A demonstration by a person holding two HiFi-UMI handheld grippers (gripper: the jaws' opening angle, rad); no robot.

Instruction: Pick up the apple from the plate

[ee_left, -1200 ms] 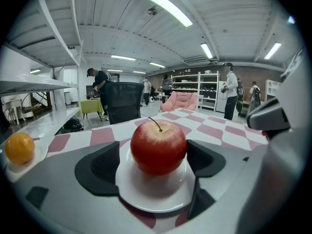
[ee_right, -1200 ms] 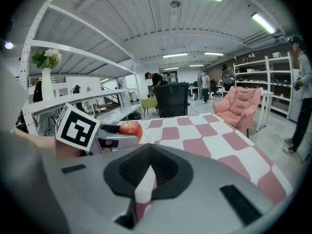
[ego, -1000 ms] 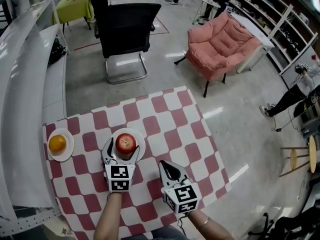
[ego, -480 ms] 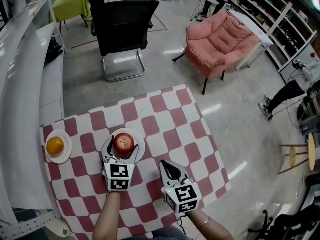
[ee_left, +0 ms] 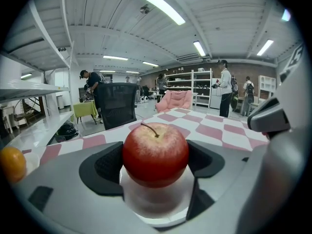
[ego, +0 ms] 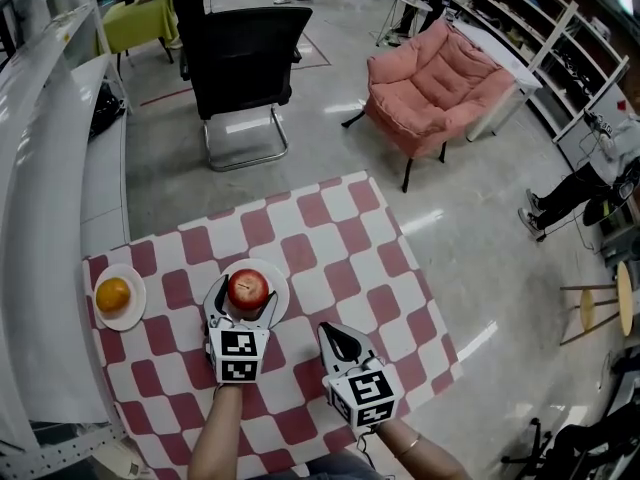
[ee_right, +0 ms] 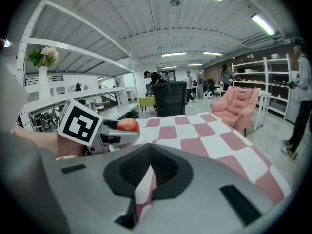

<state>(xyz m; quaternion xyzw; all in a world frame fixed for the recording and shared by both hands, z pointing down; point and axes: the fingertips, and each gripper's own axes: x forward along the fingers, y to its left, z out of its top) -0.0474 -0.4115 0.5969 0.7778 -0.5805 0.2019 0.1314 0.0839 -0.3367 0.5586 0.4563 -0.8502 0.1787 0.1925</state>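
A red apple (ego: 248,289) sits over a white plate (ego: 279,276) on the checkered table. My left gripper (ego: 246,298) reaches in from the near side and is shut on the apple. In the left gripper view both dark pads (ee_left: 108,165) press the sides of the apple (ee_left: 155,152), with the plate (ee_left: 156,206) just below; I cannot tell if the apple is clear of it. My right gripper (ego: 337,332) rests shut and empty over the table to the right. Its own view shows the apple (ee_right: 127,125) held at the left.
An orange (ego: 113,294) lies on a small white plate (ego: 131,313) near the table's left edge. Beyond the far edge stand a black office chair (ego: 245,58) and a pink armchair (ego: 440,88). White shelving (ego: 40,168) runs along the left.
Both grippers and the apple stay where they were, apart from a small shift of the head view.
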